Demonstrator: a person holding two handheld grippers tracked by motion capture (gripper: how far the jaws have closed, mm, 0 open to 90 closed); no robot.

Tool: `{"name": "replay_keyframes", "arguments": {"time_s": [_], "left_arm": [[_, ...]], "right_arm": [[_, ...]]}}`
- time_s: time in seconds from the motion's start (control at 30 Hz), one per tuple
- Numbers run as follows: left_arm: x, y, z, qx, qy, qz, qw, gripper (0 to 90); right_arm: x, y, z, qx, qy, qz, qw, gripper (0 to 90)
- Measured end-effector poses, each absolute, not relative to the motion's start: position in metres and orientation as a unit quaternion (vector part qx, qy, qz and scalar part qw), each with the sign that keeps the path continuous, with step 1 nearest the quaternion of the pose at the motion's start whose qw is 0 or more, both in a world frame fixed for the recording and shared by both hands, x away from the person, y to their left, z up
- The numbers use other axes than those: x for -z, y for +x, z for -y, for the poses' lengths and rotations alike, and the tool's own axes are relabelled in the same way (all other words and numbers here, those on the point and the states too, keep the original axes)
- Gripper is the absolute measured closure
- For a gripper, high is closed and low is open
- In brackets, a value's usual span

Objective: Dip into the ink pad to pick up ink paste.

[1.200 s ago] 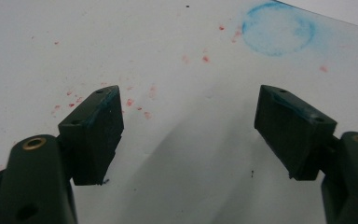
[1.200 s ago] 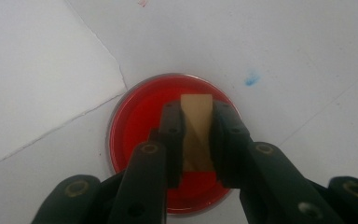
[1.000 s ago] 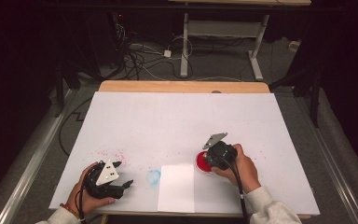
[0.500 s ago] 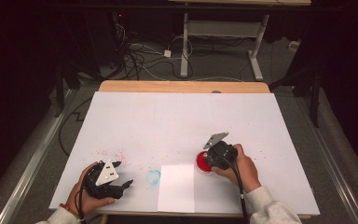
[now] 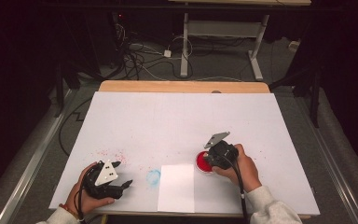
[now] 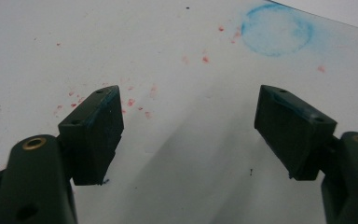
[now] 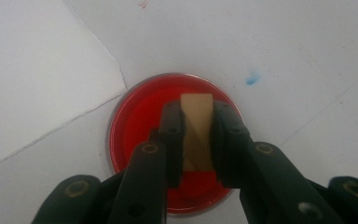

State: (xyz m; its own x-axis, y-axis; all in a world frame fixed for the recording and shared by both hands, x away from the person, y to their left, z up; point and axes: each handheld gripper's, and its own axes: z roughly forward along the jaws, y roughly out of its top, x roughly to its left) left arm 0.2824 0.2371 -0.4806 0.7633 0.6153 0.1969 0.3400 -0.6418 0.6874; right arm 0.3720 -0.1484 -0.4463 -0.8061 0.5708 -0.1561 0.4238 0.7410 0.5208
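Tan block (image 7: 196, 130) in right gripper (image 7: 196, 122) jaws, over red dish (image 7: 140, 126).

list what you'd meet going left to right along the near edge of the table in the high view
left gripper → blue smudge → sheet of paper → red dish, with the right gripper over it holding a tan block

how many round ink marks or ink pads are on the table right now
2: a red ink pad under the right tongs, and a blue ring print left of the paper sheet.
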Motion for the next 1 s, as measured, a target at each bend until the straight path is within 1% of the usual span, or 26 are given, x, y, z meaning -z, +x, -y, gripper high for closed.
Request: {"name": "replay_keyframes", "arguments": {"time_s": [0.23,0.5,1.0], "left_arm": [[0.481,0.283,-0.238,-0.211,0.882,-0.27,0.325,23.0],[0.482,0.284,-0.242,-0.208,0.879,-0.275,0.328,23.0],[0.483,0.285,-0.243,-0.206,0.878,-0.278,0.33,22.9]], "right_arm": [[0.447,0.372,0.151,-0.249,0.263,-0.919,0.156,76.2],[0.441,0.373,0.157,-0.272,0.259,-0.915,0.143,76.1],[0.41,0.364,0.176,-0.308,0.261,-0.898,0.176,76.1]]}}
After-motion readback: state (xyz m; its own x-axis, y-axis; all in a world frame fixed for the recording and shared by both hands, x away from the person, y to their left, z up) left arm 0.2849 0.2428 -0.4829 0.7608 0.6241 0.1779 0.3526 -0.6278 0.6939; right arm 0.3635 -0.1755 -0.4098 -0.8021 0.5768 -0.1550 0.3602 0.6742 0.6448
